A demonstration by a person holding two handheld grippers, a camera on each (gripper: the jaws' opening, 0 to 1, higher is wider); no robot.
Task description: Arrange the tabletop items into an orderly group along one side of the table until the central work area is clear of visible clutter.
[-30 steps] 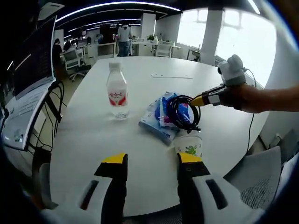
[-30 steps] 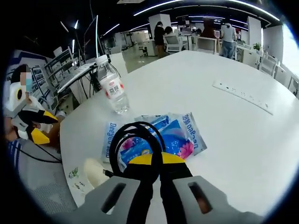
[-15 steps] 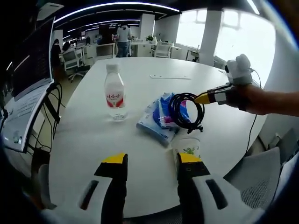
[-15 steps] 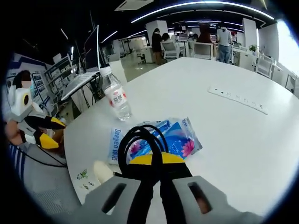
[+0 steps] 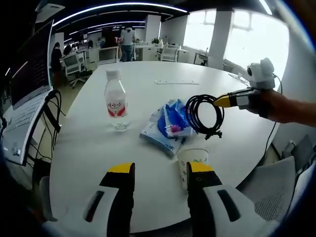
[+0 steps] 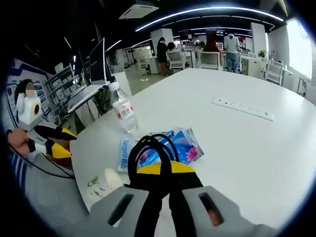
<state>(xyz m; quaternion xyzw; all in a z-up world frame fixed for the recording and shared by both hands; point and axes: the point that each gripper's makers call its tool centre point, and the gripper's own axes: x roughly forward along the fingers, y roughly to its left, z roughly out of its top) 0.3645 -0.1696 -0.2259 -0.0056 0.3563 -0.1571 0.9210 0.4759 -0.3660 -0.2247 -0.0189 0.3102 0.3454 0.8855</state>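
**On the white round table: four items, one lifted**

On the white table (image 5: 89,148), near its edge, stand a water bottle (image 5: 114,101), a blue tissue pack (image 5: 165,126) and a paper cup (image 5: 192,160).

- Coiled black cable (image 5: 205,114): clear of the tabletop, above the tissue pack. The coil hangs roughly on edge, its loop facing the left gripper view, its loose plug end down. In the right gripper view the loop (image 6: 150,155) rises straight ahead of the jaws.
- Right gripper (image 6: 162,173): jaws clamped on the coiled black cable.
- Left gripper (image 5: 159,170): jaws parted, nothing between them, hovering near the table edge just beside the paper cup.
- Water bottle: upright, red label, cap up.
- Blue tissue pack: flat, long axis slanting from the cup side away toward the far table.
- Paper cup: upright, open mouth up.
- Power strip (image 6: 242,108): flat, well apart, farther along the table.
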